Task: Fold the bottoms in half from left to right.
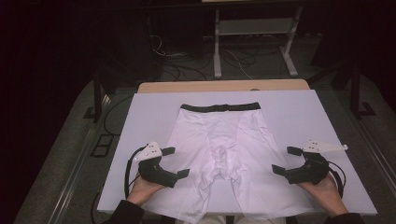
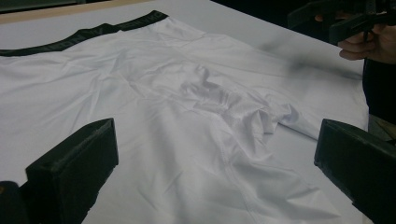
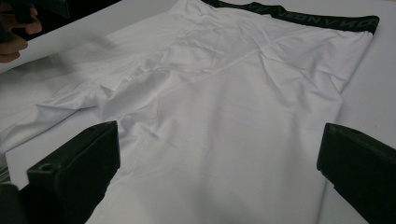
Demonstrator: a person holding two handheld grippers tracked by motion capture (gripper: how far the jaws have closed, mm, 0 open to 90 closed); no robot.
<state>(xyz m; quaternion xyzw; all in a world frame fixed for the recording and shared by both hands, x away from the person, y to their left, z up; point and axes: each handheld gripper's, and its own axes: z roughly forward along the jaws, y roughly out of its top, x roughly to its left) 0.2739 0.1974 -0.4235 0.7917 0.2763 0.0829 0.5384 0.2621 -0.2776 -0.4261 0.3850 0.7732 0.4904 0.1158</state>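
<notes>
White shorts (image 1: 219,149) with a black waistband (image 1: 220,107) lie flat mid-desk, waistband toward the far edge, leg hems over the near edge. Left hand-held gripper (image 1: 175,162) and right hand-held gripper (image 1: 286,160) flank the legs, jaws spread, holding nothing. Judged step: approach before the first fold. Next move calls for pinching fabric at each outer leg edge.

Shorts (image 1: 219,149) leg hems (near side) cut off.
</notes>
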